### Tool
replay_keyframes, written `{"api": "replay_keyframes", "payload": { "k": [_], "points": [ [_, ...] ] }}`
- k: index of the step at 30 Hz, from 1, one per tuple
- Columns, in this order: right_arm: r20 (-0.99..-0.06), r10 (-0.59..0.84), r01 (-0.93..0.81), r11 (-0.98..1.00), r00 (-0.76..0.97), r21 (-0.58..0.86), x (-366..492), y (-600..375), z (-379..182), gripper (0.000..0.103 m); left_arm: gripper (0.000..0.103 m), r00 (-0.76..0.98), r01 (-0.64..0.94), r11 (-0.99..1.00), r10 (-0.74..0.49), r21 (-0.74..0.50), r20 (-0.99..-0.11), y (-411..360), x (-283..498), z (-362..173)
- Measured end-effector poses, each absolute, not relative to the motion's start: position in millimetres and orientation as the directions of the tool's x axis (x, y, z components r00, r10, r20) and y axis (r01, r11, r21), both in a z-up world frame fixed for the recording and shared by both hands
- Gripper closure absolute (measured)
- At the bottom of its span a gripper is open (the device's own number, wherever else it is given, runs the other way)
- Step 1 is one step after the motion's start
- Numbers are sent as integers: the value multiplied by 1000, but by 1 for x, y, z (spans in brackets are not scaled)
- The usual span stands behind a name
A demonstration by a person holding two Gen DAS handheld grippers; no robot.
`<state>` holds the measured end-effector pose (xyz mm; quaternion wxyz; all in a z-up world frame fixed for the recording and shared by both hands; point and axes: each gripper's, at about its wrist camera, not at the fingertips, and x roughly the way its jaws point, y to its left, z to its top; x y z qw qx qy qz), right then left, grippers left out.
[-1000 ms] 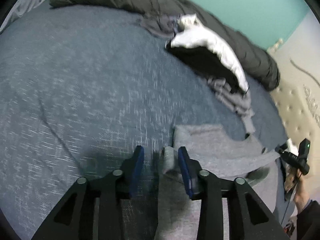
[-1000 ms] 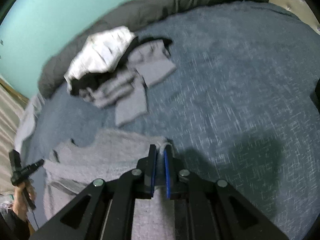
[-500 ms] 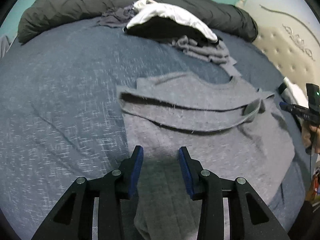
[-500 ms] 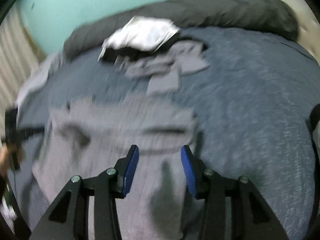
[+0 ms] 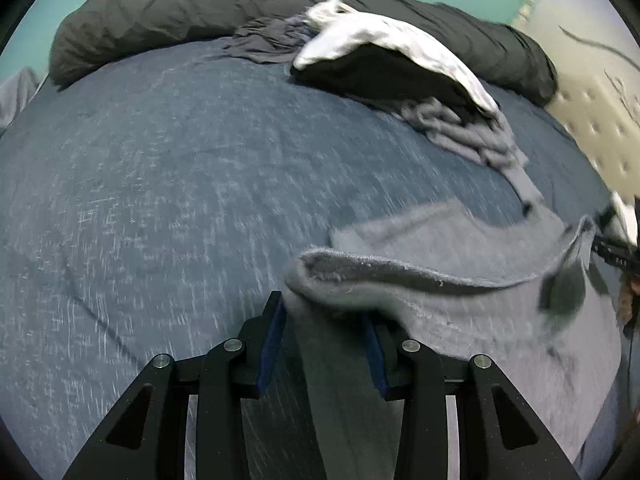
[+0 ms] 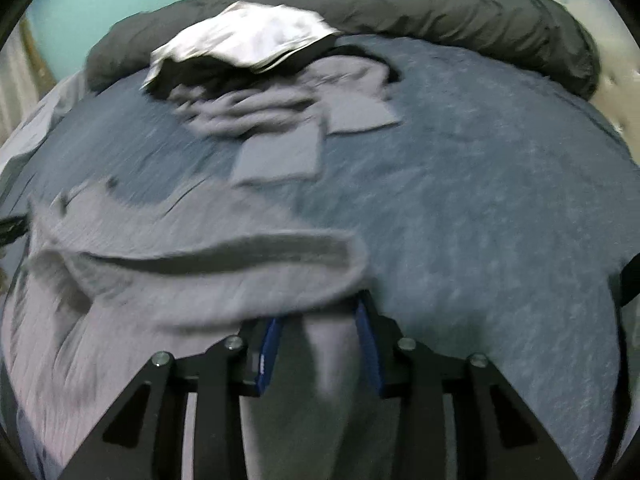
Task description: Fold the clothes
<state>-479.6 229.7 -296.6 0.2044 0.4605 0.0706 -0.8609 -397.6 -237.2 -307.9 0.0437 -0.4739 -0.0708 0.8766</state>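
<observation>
A grey sweater (image 5: 460, 304) lies on the blue bedspread (image 5: 160, 180), its near part doubled over into a thick fold. My left gripper (image 5: 324, 320) is open at the fold's left end, with the cloth lying between and over its blue pads. In the right wrist view the same grey sweater (image 6: 160, 292) spreads to the left. My right gripper (image 6: 318, 328) is open at the fold's right end, cloth draped across its fingertips. Part of the right gripper (image 5: 616, 252) shows at the left view's right edge.
A pile with a white and black garment (image 5: 384, 44) and crumpled grey clothes (image 5: 464, 132) sits further back. A rolled dark duvet (image 5: 180, 4) lines the far edge below a teal wall. A tufted headboard (image 5: 600, 120) stands to the right. Flat grey pieces (image 6: 280, 156) lie beyond the sweater.
The right gripper, shut on the sweater a second ago, has opened. Both grippers have drawn back and then come down onto the folded edge of the sweater, which now lies between their fingers.
</observation>
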Motion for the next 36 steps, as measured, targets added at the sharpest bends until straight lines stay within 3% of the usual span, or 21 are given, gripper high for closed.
{"api": "replay_keyframes", "payload": {
  "k": [6, 9, 13, 14, 15, 16, 18, 19, 22, 28, 31, 32, 34, 35, 36],
  "points": [
    [-799, -347, 364, -915, -492, 173, -489, 248, -295, 66, 61, -568, 58, -974, 148, -219, -810, -251, -405, -311],
    [-805, -362, 372, -908, -470, 191, -488, 246, -301, 59, 45, -573, 73, -969, 154, -238, -805, -255, -406, -313],
    [-813, -361, 367, -909, -457, 198, -486, 242, -311, 59, 45, -577, 81, -964, 163, -255, -800, -258, -407, -317],
    [-815, -358, 371, -909, -456, 191, -485, 240, -312, 59, 54, -582, 64, -968, 160, -241, -797, -256, -405, -316],
    [-815, -353, 378, -908, -460, 180, -485, 237, -313, 59, 70, -583, 49, -972, 160, -230, -797, -254, -404, -316],
    [-814, -351, 387, -906, -463, 170, -484, 235, -313, 60, 77, -583, 35, -976, 153, -213, -798, -252, -404, -315],
    [-813, -350, 406, -901, -466, 155, -483, 231, -314, 77, 103, -589, 18, -983, 137, -182, -796, -248, -403, -313],
    [-811, -345, 411, -900, -472, 144, -483, 229, -313, 89, 103, -590, 14, -985, 130, -172, -797, -247, -402, -312],
    [-801, -328, 404, -907, -501, 118, -481, 229, -307, 99, 103, -619, 42, -989, 88, -145, -781, -252, -397, -304],
    [-770, -312, 325, -935, -556, 144, -487, 250, -291, 100, 103, -651, 107, -981, 55, -163, -757, -282, -388, -291],
    [-773, -323, 330, -931, -546, 155, -488, 245, -293, 100, 103, -660, 72, -964, 147, -258, -736, -282, -387, -288],
    [-776, -324, 333, -930, -541, 157, -487, 243, -295, 100, 101, -654, 74, -962, 152, -263, -741, -279, -389, -288],
    [-784, -317, 332, -931, -534, 151, -487, 239, -298, 100, 83, -639, 66, -964, 157, -256, -753, -269, -392, -288],
    [-787, -315, 329, -932, -531, 151, -487, 238, -300, 99, 62, -630, 45, -970, 159, -240, -760, -262, -394, -290],
    [-790, -313, 323, -934, -527, 155, -488, 238, -301, 99, 48, -620, 27, -976, 153, -216, -770, -253, -396, -292]
  ]
}}
